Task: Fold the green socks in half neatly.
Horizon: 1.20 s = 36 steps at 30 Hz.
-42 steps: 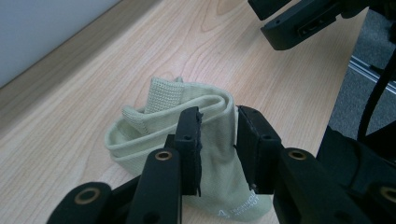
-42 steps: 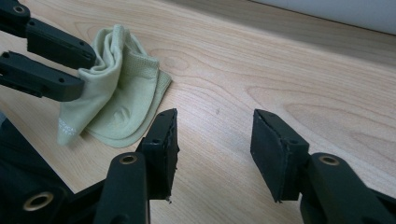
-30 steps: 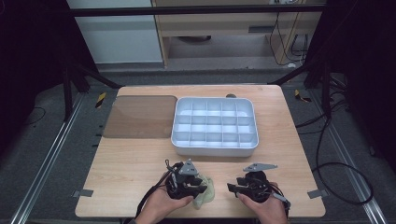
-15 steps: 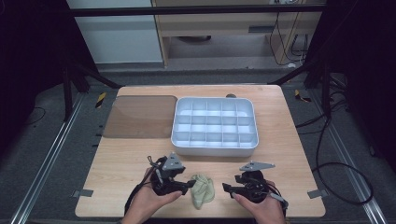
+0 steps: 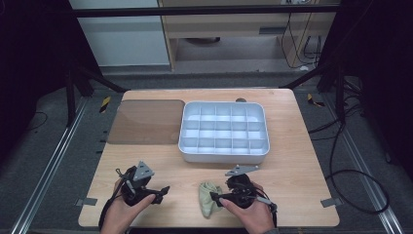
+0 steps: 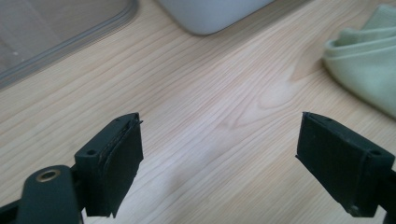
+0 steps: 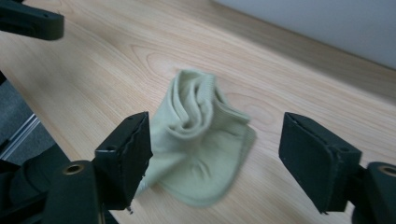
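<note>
Left hand-held gripper [image 6: 219,163] jaws just opened, nothing between them; right hand-held gripper [image 7: 215,158] also just opened, jaws astride the crumpled green sock [image 7: 201,140], which I reckon is released, lying on the surface [image 5: 302,170] near the tray [image 5: 223,155]

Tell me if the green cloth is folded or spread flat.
Folded: the green cloth lies bunched in layered folds on the table.

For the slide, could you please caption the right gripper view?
Right gripper, jaws just opened, above a crumpled pale green sock lying free on the wooden table.
</note>
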Motion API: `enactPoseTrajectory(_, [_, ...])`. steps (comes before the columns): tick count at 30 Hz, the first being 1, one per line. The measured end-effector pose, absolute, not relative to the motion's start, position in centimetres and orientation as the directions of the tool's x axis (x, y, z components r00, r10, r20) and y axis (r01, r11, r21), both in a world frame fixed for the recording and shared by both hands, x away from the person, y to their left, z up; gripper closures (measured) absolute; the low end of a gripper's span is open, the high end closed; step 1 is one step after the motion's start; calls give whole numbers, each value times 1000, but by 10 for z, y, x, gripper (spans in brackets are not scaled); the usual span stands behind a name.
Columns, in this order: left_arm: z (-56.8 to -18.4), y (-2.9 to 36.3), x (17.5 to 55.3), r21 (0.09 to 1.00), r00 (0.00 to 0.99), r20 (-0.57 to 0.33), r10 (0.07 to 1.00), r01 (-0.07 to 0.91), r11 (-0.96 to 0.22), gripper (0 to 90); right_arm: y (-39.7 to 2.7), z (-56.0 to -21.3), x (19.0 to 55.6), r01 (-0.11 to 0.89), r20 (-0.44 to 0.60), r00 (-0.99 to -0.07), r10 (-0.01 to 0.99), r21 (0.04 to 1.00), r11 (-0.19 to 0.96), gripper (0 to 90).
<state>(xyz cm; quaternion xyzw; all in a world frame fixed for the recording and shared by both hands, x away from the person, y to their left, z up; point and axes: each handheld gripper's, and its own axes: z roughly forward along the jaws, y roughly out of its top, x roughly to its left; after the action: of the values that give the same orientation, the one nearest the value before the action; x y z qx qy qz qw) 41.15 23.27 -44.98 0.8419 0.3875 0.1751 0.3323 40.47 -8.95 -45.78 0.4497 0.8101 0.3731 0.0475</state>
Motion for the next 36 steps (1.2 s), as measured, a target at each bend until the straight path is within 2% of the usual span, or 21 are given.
enactPoseTrajectory(9, [-467, 254, 416, 691, 618, 17, 786, 561, -455, 150, -53, -473, 414, 721, 191, -582, 790, 570, 393, 340])
enactPoseTrajectory(22, [-479, 257, 417, 651, 630, 30, 776, 577, -493, 176, -34, -479, 410, 689, 77, -607, 791, 546, 476, 577])
enactPoseTrajectory(30, [-482, 255, 421, 640, 630, 41, 776, 580, -505, 187, -32, -478, 413, 679, 91, -638, 765, 535, 503, 723])
enactPoseTrajectory(36, [-482, 259, 421, 637, 628, 55, 776, 576, -512, 188, -39, -479, 415, 694, 156, -631, 760, 551, 463, 757])
